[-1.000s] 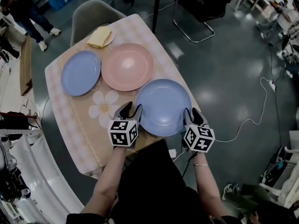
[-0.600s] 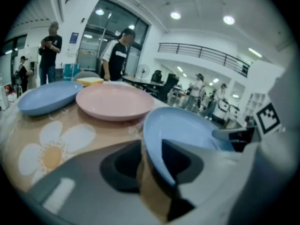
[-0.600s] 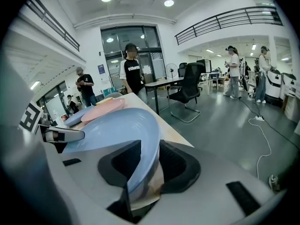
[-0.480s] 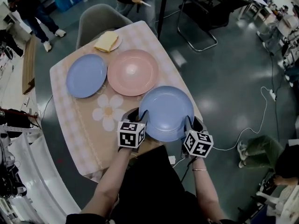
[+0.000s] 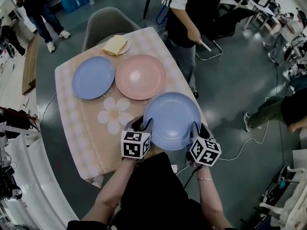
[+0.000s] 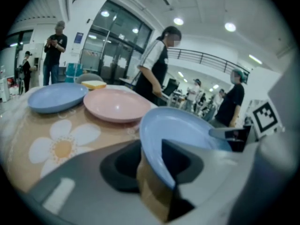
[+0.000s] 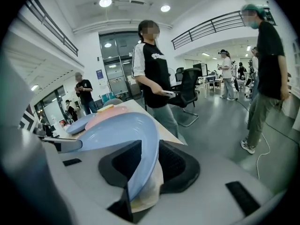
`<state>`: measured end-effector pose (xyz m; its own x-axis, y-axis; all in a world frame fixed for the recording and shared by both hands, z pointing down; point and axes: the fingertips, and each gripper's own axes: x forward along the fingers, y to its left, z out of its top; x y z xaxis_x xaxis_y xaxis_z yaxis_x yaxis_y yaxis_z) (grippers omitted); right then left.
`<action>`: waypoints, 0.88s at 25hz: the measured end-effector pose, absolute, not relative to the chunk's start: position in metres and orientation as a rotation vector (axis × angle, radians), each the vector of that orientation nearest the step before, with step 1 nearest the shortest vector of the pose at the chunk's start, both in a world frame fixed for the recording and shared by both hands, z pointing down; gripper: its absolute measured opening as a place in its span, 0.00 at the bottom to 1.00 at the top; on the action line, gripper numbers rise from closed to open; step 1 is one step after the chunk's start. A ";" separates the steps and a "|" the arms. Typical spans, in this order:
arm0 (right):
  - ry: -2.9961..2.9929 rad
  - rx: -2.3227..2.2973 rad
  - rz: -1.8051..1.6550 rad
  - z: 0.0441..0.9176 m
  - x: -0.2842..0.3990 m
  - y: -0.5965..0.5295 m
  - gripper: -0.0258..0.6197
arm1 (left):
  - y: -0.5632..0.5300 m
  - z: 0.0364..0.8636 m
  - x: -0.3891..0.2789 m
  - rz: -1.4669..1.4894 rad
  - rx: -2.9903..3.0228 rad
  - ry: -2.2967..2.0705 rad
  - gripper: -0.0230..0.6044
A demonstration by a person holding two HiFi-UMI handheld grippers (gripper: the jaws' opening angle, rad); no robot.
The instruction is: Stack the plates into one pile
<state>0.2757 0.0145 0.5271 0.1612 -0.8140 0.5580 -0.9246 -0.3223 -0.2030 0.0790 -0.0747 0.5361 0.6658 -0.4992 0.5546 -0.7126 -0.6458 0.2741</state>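
The near blue plate (image 5: 171,118) lies at the near right corner of the table (image 5: 72,128), its rim overhanging the edge toward the person. It is held from both sides: the left hand-held gripper (image 5: 140,126) is closed on its left rim and the right hand-held gripper (image 5: 197,131) on its right rim, and each gripper view shows the rim standing between narrowly set jaws. The pink plate (image 5: 140,76) sits just beyond it at mid-table, and the far blue plate (image 5: 93,77) lies beside that one, to its left. A small plate (image 5: 116,45) with a pale yellow item stands at the far end. The held plate appears rigid, smooth and probably breakable, light enough for two rim grips. Its glossy, sloped rim could slip, so opposite edges held level seem the safest purchase. In both gripper views a fold of beige tablecloth (image 7: 147,191) shows under the rim between the jaws, and whether it is pinched along with the plate cannot be told. It is equally unclear whether the plate has left the table surface. The marker cubes hide the jaw roots in the head view, the yellow item's nature is uncertain, and a standing person (image 5: 192,18) at the table's far right is cut off by the frame.
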 end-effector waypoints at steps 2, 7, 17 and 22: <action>-1.733 2.228 0.867 0.518 0.268 0.009 0.21 | -0.075 0.530 0.069 0.581 2.390 -0.965 0.26; -1.801 2.178 0.822 0.502 0.245 -0.008 0.20 | -0.080 0.517 0.041 0.542 2.376 -1.026 0.26; -1.962 1.979 0.755 0.490 0.190 -0.088 0.20 | -0.132 0.492 -0.022 0.469 2.312 -1.223 0.26; -1.993 1.917 0.730 0.487 0.183 -0.137 0.20 | -0.176 0.481 -0.029 0.452 2.296 -1.286 0.26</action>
